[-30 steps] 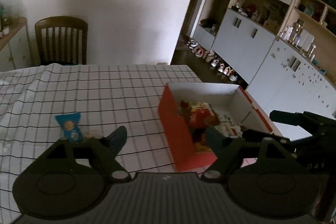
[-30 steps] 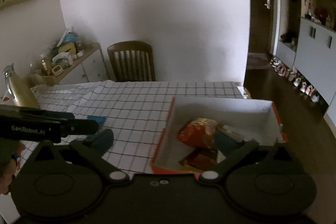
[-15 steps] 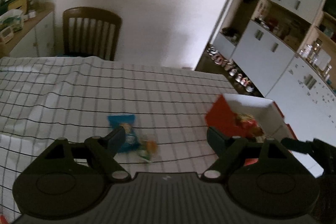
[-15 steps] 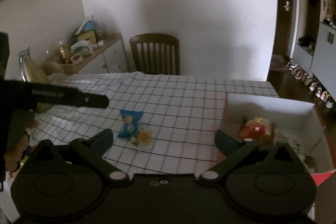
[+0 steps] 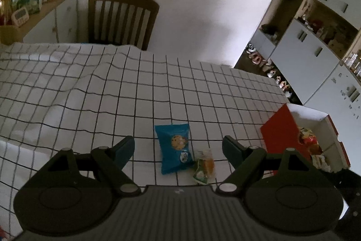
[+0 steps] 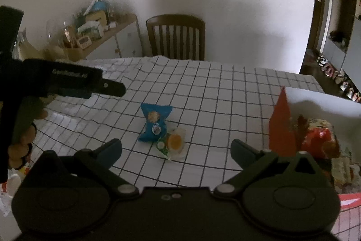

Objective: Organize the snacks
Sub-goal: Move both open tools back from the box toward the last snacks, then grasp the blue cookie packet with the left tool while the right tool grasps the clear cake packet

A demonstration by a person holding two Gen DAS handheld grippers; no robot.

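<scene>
A blue cookie packet (image 5: 174,147) (image 6: 155,124) lies on the checked tablecloth (image 5: 112,92). A small clear packet with an orange and green snack (image 5: 204,166) (image 6: 172,143) lies touching its right side. A red box with white inside (image 5: 282,130) (image 6: 282,123) stands at the table's right and holds a red-orange snack bag (image 5: 308,142) (image 6: 318,139) and other packets. My left gripper (image 5: 178,147) is open and empty above the two packets. My right gripper (image 6: 176,148) is open and empty, just short of them. The left gripper's body also shows in the right wrist view (image 6: 67,80).
A wooden chair (image 5: 123,17) (image 6: 176,35) stands at the table's far edge. A sideboard with clutter (image 5: 33,12) (image 6: 101,33) is at the far left. White cabinets (image 5: 315,37) and shoes on the floor (image 5: 268,67) are to the right.
Both grippers swung left, away from the red box. The blue packet and the small clear packet came to the middle of both views; the box moved to the right edge.
</scene>
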